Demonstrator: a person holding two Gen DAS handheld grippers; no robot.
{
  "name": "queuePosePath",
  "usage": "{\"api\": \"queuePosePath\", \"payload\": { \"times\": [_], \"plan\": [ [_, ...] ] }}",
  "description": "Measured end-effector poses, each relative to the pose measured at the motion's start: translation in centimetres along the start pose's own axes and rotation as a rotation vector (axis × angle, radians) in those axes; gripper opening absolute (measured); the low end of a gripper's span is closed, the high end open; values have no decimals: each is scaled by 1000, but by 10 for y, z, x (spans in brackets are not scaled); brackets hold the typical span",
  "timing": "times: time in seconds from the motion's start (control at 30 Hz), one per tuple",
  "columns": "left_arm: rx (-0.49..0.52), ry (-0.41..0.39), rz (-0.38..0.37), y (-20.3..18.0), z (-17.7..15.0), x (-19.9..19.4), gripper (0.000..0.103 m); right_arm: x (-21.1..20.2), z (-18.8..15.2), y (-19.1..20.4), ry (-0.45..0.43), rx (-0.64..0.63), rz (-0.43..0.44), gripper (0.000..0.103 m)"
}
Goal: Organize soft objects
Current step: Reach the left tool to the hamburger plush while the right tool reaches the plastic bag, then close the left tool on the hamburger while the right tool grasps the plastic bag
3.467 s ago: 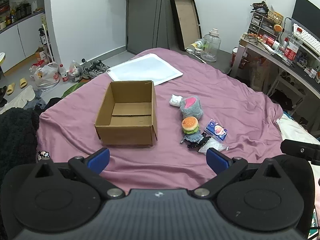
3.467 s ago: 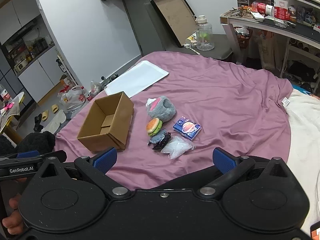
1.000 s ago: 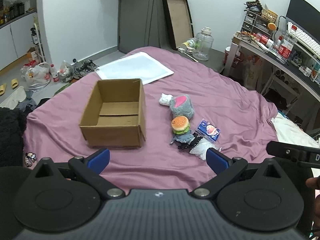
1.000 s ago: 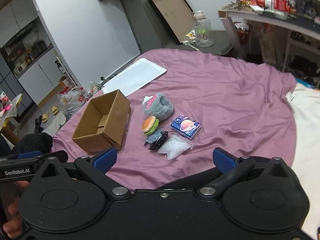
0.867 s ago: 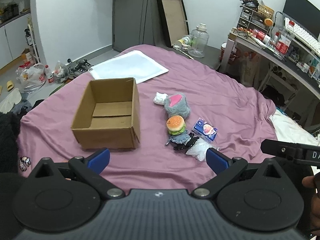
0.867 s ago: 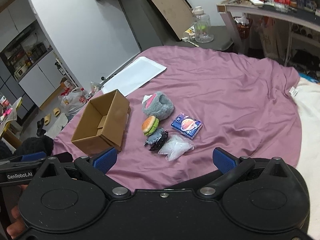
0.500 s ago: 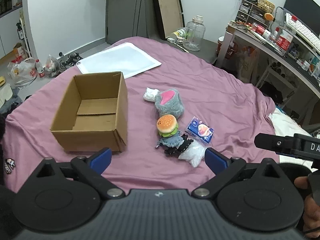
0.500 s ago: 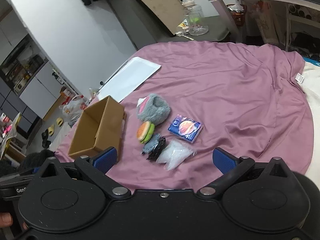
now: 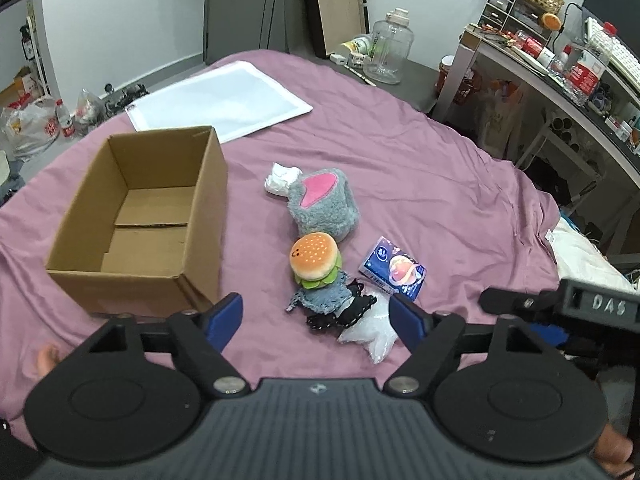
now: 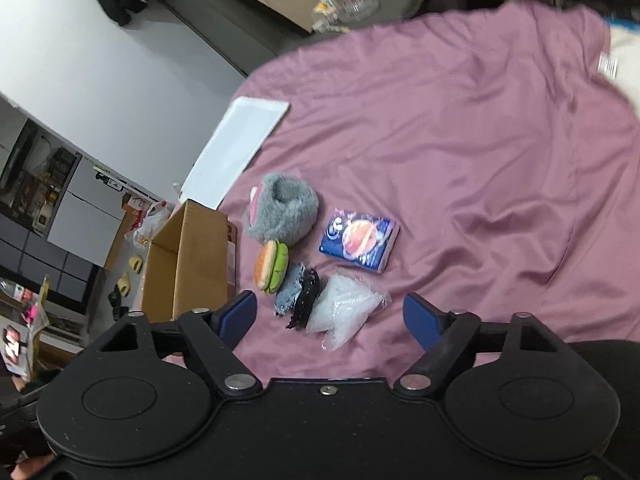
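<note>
We are holding the left gripper [image 9: 316, 316] and right gripper [image 10: 330, 318] with jaws spread wide, gripping nothing. Ahead on the purple bed [image 9: 420, 184] are lying a burger plush [image 9: 315, 260], grey plush [image 9: 322, 204] and tissue pack [image 9: 394, 272], beside the empty cardboard box [image 9: 140, 216]. "DAS" is showing on the right gripper's side.

Your left gripper [image 9: 316, 316] is black, blue-padded, silver-screwed; your right gripper [image 10: 330, 316] matches; white letters "DAS" mark its side.
</note>
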State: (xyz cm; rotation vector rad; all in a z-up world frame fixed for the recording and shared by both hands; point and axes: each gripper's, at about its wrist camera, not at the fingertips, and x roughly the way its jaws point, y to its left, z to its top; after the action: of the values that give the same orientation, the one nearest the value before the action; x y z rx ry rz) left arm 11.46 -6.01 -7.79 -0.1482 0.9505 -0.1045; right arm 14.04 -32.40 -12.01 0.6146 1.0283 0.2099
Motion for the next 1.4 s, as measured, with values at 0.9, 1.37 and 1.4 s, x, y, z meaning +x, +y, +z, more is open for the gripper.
{"api": "queuePosePath", "payload": {
  "times": [0.9, 1.37, 1.4],
  "plan": [
    [-87, 220, 58, 0, 52, 120, 67, 110, 12, -17, 258, 131, -26, 66],
    [-108, 328, 86, -6, 57, 159, 40, 137, 15, -27, 314, 163, -62, 32],
    [-113, 324, 72, -4, 58, 156, 40, 135, 16, -26, 305, 163, -58, 29]
  ]
}}
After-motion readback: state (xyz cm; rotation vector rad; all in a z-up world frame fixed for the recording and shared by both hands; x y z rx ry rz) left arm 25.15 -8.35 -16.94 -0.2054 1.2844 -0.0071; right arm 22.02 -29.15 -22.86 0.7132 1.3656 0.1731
